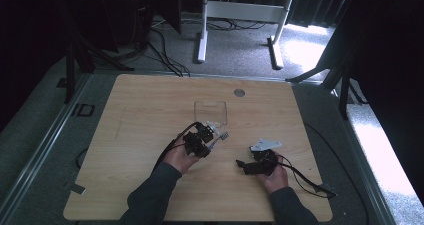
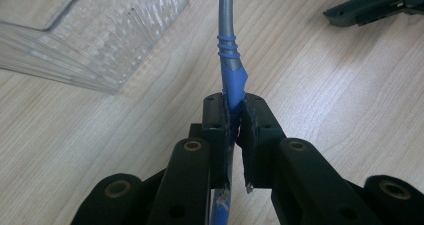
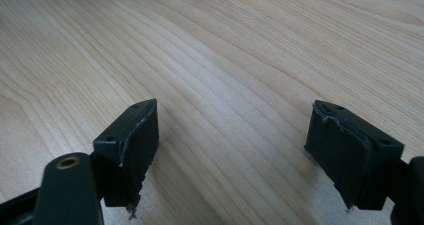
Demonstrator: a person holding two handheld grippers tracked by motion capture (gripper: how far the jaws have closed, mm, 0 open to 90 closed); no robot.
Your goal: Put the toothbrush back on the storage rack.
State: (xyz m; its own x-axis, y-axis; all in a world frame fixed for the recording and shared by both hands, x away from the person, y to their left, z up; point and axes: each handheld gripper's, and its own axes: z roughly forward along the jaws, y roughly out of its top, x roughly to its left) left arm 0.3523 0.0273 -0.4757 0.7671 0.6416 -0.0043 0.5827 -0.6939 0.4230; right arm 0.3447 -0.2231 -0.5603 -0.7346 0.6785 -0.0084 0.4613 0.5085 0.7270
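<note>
Left gripper [image 2: 234, 135]: jaws clamped tight on a toothbrush [image 2: 231, 80], pads pinching the blue part of the handle. The grey shaft runs on past the jaw tips. In the high view the brush head sticks out to the right of the left gripper [image 1: 206, 135], toothbrush [image 1: 220, 137] low over the table [image 1: 150, 115].

Right gripper [image 3: 232, 155]: jaws wide apart, nothing between them, bare wood under it. High view puts the right gripper [image 1: 245, 166] near the person's edge, well apart from the brush.

Just beyond the left gripper sits a clear plastic container [image 1: 210, 111], open top, ribbed wall seen close in the left gripper view [image 2: 100, 30]. Near the brush, not touching as far as I can tell.

My read: step in hand is getting the brush into that container. To do it well:
- the grip is only 2 narrow pads on a round handle, so expect it to pivot; move slowly, no wrist flicks
- lift enough that the head clears the rim first, then come down inside
- clear plastic is light and may slide if bumped; the free right gripper could steady its wall
- release only once the brush rests on the container floor or wall
</note>
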